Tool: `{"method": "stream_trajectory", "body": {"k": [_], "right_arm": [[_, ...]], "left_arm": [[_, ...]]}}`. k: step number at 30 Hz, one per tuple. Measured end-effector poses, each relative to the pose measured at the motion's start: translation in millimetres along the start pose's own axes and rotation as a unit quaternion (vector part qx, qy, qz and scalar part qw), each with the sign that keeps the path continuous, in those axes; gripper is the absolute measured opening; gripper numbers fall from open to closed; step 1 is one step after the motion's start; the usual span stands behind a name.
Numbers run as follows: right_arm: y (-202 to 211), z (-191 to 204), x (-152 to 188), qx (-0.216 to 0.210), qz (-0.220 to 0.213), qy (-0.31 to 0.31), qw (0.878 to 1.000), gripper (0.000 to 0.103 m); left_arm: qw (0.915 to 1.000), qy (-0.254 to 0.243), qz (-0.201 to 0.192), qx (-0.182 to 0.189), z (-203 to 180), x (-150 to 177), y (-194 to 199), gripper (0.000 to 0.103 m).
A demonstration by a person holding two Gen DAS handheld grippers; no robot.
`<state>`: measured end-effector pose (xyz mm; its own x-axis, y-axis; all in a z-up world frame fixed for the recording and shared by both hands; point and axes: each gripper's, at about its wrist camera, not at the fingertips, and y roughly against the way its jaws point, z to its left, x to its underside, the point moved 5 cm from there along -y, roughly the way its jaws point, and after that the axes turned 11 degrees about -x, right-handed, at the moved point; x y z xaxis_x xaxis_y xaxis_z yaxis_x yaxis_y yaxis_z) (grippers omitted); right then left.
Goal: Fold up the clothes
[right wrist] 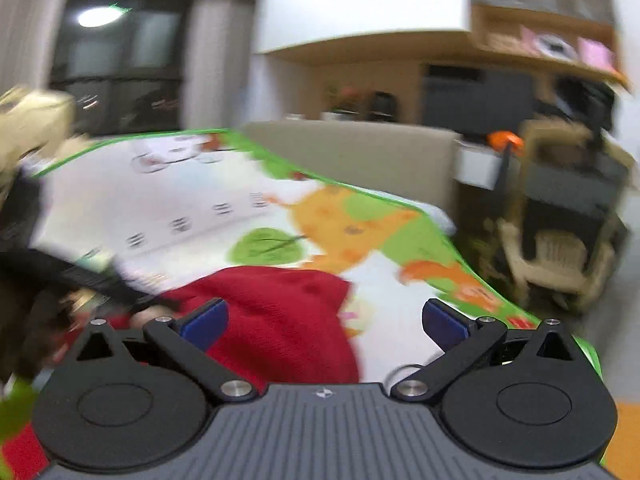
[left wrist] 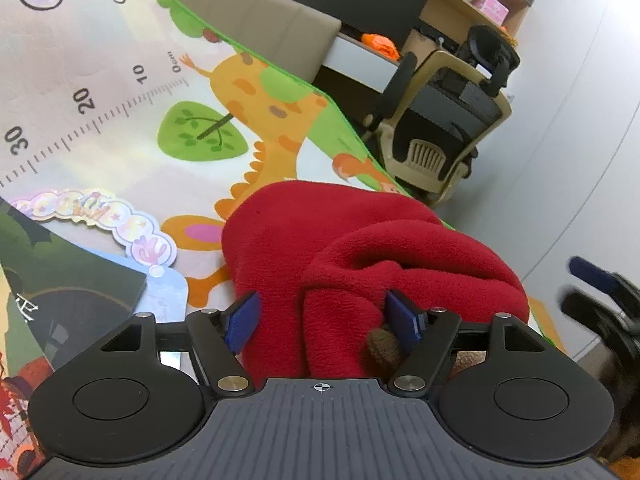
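While the left gripper point(left wrist: 326, 318) sits low over the play mat point(left wrist: 120, 92), its 2 blue fingers point(left wrist: 242, 320) stand partly apart with a bunched fold of the red fleece garment point(left wrist: 360, 248) pressed between them; whether they pinch it firmly is unclear. 1 garment is visible, heaped near the right edge of the mat, with a small brown patch by the right finger. The right gripper point(right wrist: 324, 320) hovers just above the mat, jaws wide apart and holding nothing; the red fleece point(right wrist: 280, 312) lies under its left finger. That view is blurred. Beyond the mat stand 1 beige office chair point(left wrist: 444, 132) at far right and 1 grey sofa back point(left wrist: 272, 32).
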<state>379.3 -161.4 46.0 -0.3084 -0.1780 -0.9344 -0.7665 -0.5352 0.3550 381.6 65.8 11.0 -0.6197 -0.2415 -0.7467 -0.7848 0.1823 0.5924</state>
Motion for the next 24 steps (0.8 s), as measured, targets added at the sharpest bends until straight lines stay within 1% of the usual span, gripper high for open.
{"method": "stream_trajectory", "body": {"k": [2, 3, 4, 5, 6, 7, 9, 11, 12, 14, 16, 18, 19, 20, 21, 24], "right_arm": [[-29, -12, 13, 0.038, 0.038, -0.007, 0.999, 0.103], [-44, -17, 21, 0.049, 0.055, -0.012, 0.997, 0.103], [-52, -22, 27, 0.052, 0.056, -0.026, 0.997, 0.103], [-55, -25, 30, 0.052, 0.052, -0.043, 0.996, 0.103], [-55, -27, 31, 0.05, 0.049, -0.057, 0.996, 0.103], [-54, -29, 32, 0.048, 0.048, -0.068, 0.995, 0.103], [-49, -26, 32, 0.044, 0.041, -0.069, 0.996, 0.103], [-41, -26, 31, 0.025, 0.034, -0.082, 0.996, 0.103], [-38, -28, 30, 0.009, 0.033, -0.101, 0.994, 0.103], [-32, -37, 33, -0.029, 0.04, -0.156, 0.986, 0.103], [-25, -44, 40, -0.068, 0.051, -0.218, 0.972, 0.103], [-21, -48, 45, -0.107, 0.054, -0.269, 0.956, 0.103], [-21, -48, 45, -0.122, 0.053, -0.284, 0.949, 0.103], [-20, -47, 45, -0.135, 0.05, -0.295, 0.945, 0.103], [-22, -44, 44, -0.14, 0.051, -0.295, 0.944, 0.103], [-38, -28, 52, -0.108, 0.099, -0.243, 0.959, 0.103]], "left_arm": [[1.0, 0.003, -0.006, 0.007, 0, 1, 10, 0.075], [0.9998, 0.003, -0.009, 0.016, 0, 2, 18, 0.076], [0.9995, 0.0, -0.013, 0.029, 0, 4, 27, 0.079], [0.9991, -0.008, -0.013, 0.04, -1, 8, 34, 0.086], [0.9985, -0.021, -0.011, 0.048, -2, 13, 41, 0.089], [0.9981, -0.037, -0.007, 0.048, -3, 19, 46, 0.09], [0.9968, -0.078, 0.009, 0.016, -3, 33, 45, 0.091], [0.9939, -0.108, 0.02, -0.012, -1, 43, 40, 0.095], [0.994, -0.106, 0.026, -0.014, 0, 45, 38, 0.095], [0.9961, -0.077, 0.042, -0.005, 3, 44, 36, 0.095], [0.9972, -0.02, 0.07, 0.019, 10, 44, 32, 0.095], [0.9946, 0.032, 0.093, 0.034, 15, 45, 28, 0.096], [0.9936, 0.044, 0.098, 0.035, 16, 46, 26, 0.097], [0.994, 0.041, 0.097, 0.029, 16, 47, 25, 0.099], [0.9947, 0.034, 0.094, 0.021, 14, 47, 23, 0.099], [0.9952, 0.025, 0.094, 0.007, 13, 48, 21, 0.101]]}}
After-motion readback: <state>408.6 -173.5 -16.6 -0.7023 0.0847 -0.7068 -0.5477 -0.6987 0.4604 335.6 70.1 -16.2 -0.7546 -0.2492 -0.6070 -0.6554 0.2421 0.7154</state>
